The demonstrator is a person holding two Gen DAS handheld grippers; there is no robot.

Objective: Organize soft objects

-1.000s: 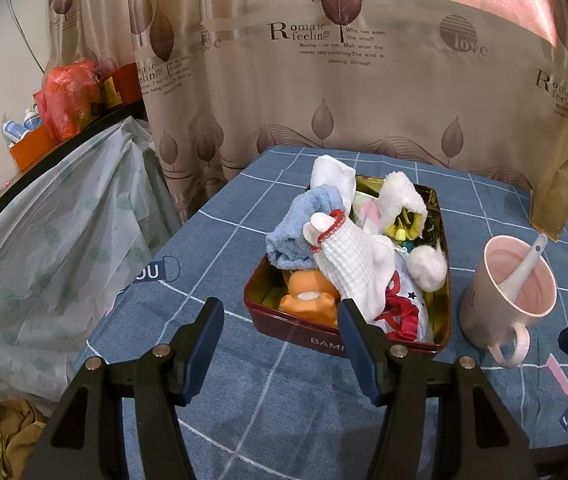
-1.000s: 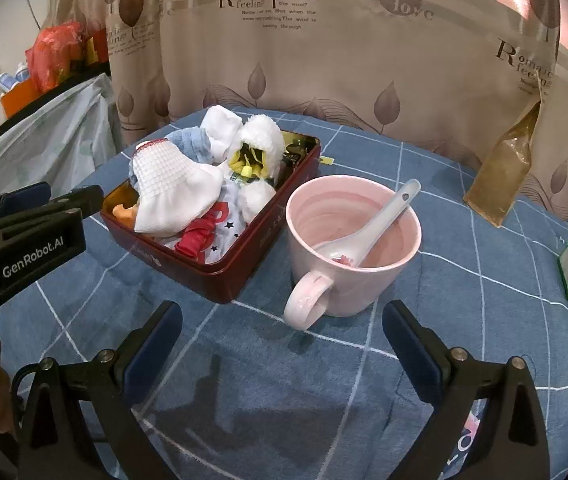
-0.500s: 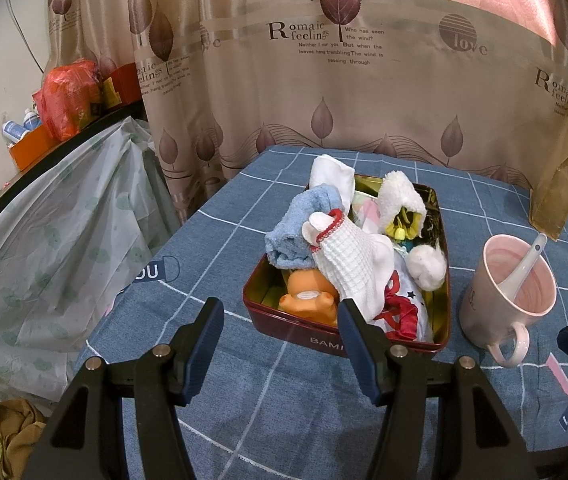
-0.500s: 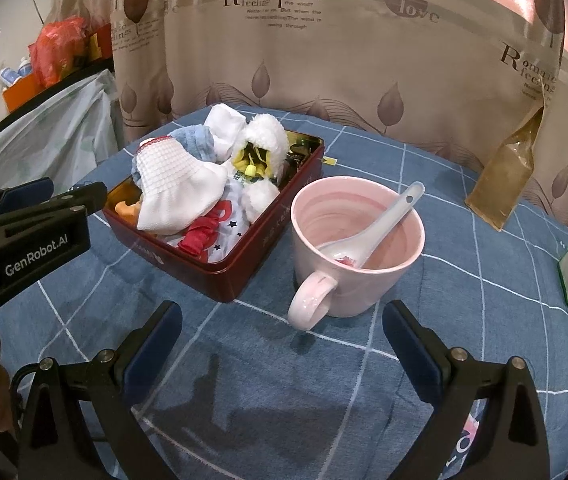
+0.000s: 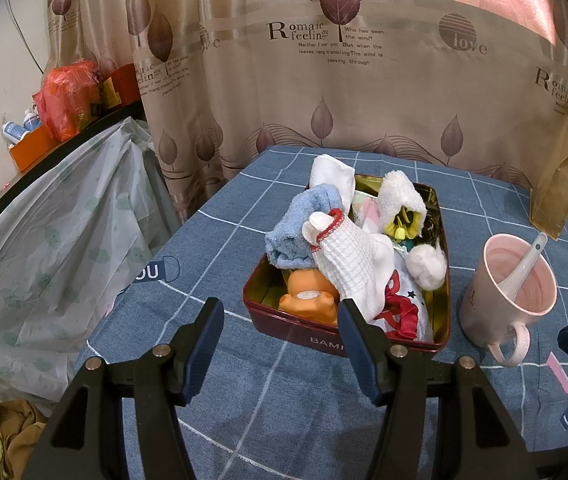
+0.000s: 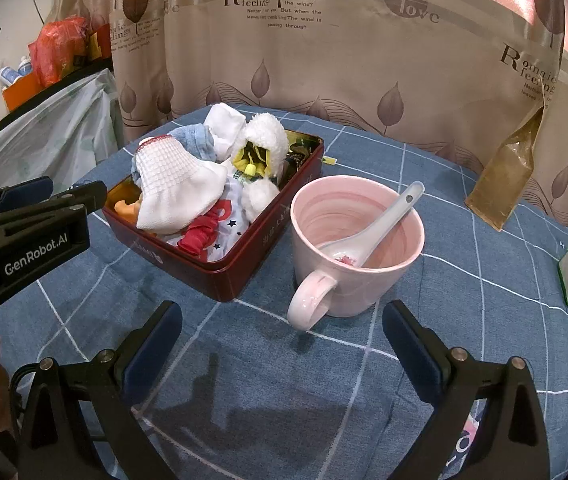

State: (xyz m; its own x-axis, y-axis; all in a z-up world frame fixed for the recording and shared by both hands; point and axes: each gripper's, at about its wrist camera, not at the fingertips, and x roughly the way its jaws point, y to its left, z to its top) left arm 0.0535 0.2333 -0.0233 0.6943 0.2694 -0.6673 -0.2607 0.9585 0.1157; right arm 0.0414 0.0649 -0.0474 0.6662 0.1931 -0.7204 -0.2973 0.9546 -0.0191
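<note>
- My left tool (image 5: 280, 326) hangs with its jaws wide, nothing between them; "GenRobot.AI" runs along its side.
- My right tool (image 6: 282, 330) also gapes wide and empty.
- The soft things (image 5: 348, 264) lie heaped in a red tin (image 5: 284, 330), lettered "BAMI", on the counter (image 5: 244, 432).
- The curtain (image 5: 324, 80) reads "Romantic feeling" and "love".

Left gripper (image 5: 278, 316): black frame, dark blue finger pads, silver screws. Right gripper (image 6: 282, 322): identical build. White "GenRobot.AI" lettering marks the left gripper's side, frame left of right wrist view.
</note>
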